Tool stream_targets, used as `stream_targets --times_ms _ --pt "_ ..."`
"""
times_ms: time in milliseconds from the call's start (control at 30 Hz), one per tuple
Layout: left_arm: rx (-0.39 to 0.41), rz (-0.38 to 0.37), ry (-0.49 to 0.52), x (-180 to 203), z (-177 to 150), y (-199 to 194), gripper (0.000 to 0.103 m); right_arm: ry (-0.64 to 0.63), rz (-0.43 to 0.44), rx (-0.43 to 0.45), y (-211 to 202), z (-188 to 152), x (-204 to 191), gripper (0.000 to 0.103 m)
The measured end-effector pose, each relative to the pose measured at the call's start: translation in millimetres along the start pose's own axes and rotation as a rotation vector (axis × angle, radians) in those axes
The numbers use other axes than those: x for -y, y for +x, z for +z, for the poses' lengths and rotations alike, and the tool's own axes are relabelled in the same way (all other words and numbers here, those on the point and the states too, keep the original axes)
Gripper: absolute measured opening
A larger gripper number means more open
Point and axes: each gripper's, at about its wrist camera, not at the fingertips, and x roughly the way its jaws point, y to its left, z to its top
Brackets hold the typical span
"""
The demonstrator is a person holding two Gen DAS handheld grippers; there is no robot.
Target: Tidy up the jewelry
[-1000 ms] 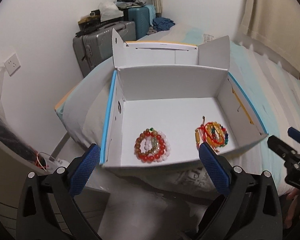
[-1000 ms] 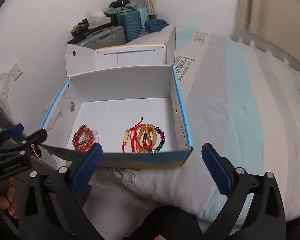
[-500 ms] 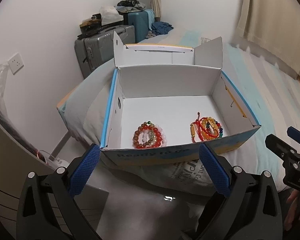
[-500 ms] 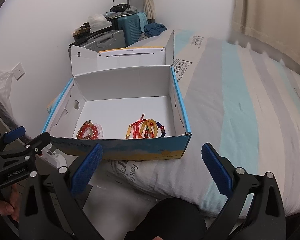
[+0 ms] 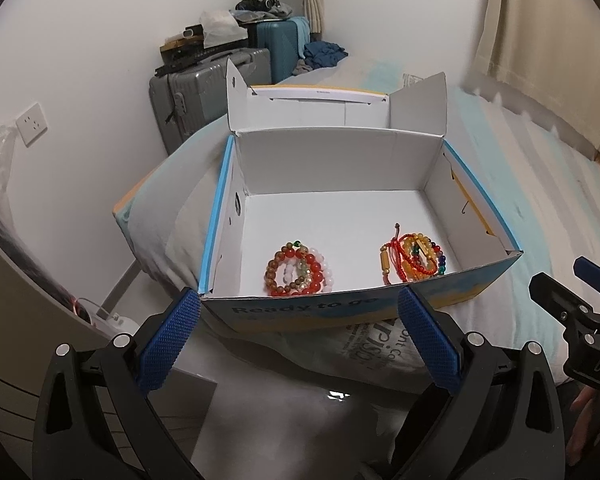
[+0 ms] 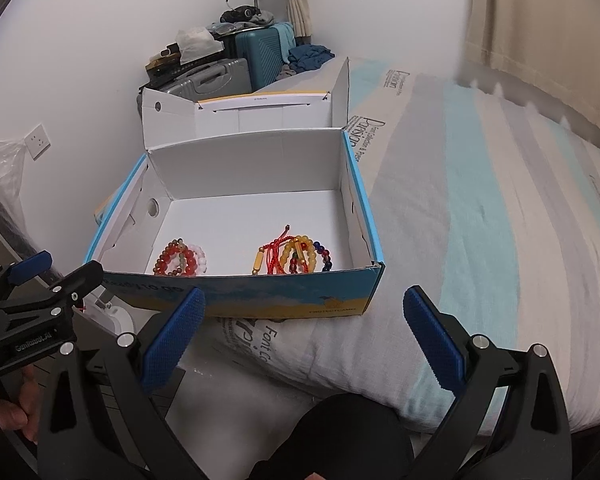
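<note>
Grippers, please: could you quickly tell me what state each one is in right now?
Left gripper: open, holding nothing, short of the box.
Right gripper: open, holding nothing, also short of the box.

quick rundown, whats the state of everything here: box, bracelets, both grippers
box: open, lid folded back, resting on the bed
left bracelet pile: loose in the box, near the front wall
right bracelet pile: loose in the box, apart from the other pile
left hand-held gripper: open, empty, in front of the box
right hand-held gripper: open, empty, in front of the box
</note>
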Motion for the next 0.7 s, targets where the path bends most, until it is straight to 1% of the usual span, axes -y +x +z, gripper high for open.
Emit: stream_targets --times_ms 167,300,400,500,633,700 --pt "-0.002 -0.001 0.0 0.7 -0.7 1.9 0.097 0.002 0.001 -0.002 0.1 0.0 -0.1 0.095" --pt "-0.012 -0.019 -0.025 -2.2 0.2 2.3 0.097 0.002 -0.001 0.0 0.3 0.5 -0.3 0.095" --pt "-0.016 -0.046 -0.04 -2.2 1.1 2.7 0.097 0.002 0.0 -0.001 0.3 0.3 -0.3 0.095" --pt "-0.007 0.011 -0.033 0.3 1.3 1.3 0.097 0.004 -0.002 -0.004 0.9 1.0 -0.5 0.095" --pt "0.006 0.029 -0.068 -2.1 1.1 0.9 0.097 0.004 -0.001 -0.005 1.1 1.4 -0.7 0.095" --pt "-0.012 0.029 -0.074 -1.4 0.9 3.3 0.097 0.003 -0.002 -0.005 1.1 1.2 -0.7 0.095"
